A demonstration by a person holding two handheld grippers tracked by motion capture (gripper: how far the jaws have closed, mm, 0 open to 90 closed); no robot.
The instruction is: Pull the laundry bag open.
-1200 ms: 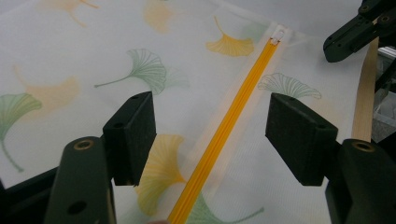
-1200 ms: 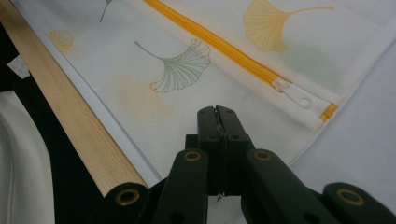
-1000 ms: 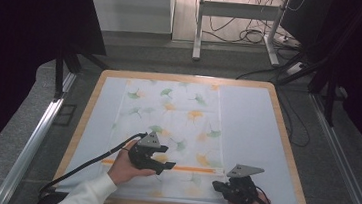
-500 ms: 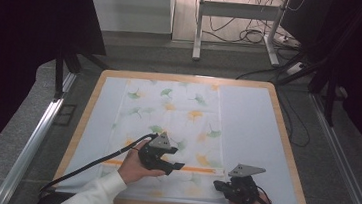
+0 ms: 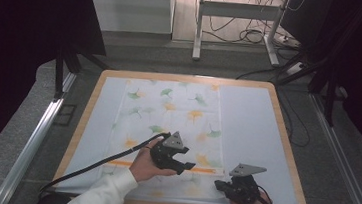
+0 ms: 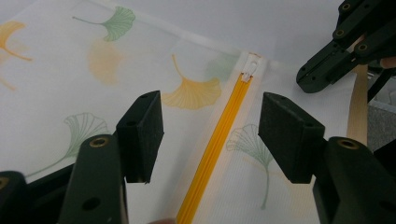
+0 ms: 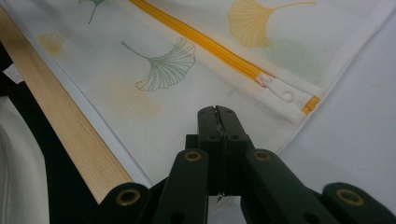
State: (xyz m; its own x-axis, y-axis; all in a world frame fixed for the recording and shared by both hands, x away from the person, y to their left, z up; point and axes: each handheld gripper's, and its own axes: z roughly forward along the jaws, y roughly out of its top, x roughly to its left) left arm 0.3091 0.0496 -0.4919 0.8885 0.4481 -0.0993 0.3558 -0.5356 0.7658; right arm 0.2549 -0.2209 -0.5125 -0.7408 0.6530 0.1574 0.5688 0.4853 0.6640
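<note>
A white mesh bag (image 5: 168,111) printed with ginkgo leaves lies flat on the table. An orange zipper (image 5: 123,163) runs across its near end. My left gripper (image 5: 185,166) is open, its jaws standing either side of the zipper (image 6: 233,102), low over the fabric. The zipper's white pull (image 6: 251,69) lies ahead of it, at the bag's right end. My right gripper (image 5: 217,184) is shut, its tips (image 7: 217,111) down on the bag's near right corner, just short of the pull tab (image 7: 280,91). Whether fabric is pinched between its jaws is hidden. It also appears in the left gripper view (image 6: 303,81).
A pale blue-grey mat (image 5: 252,124) covers the table, framed by a wooden rim (image 5: 286,137). The near wooden edge (image 7: 60,126) runs close beside my right gripper. A black cable (image 5: 87,166) trails from the left gripper. Metal rails flank the table.
My left gripper has moved right along the zipper toward the right gripper. The right gripper has stayed where it was.
</note>
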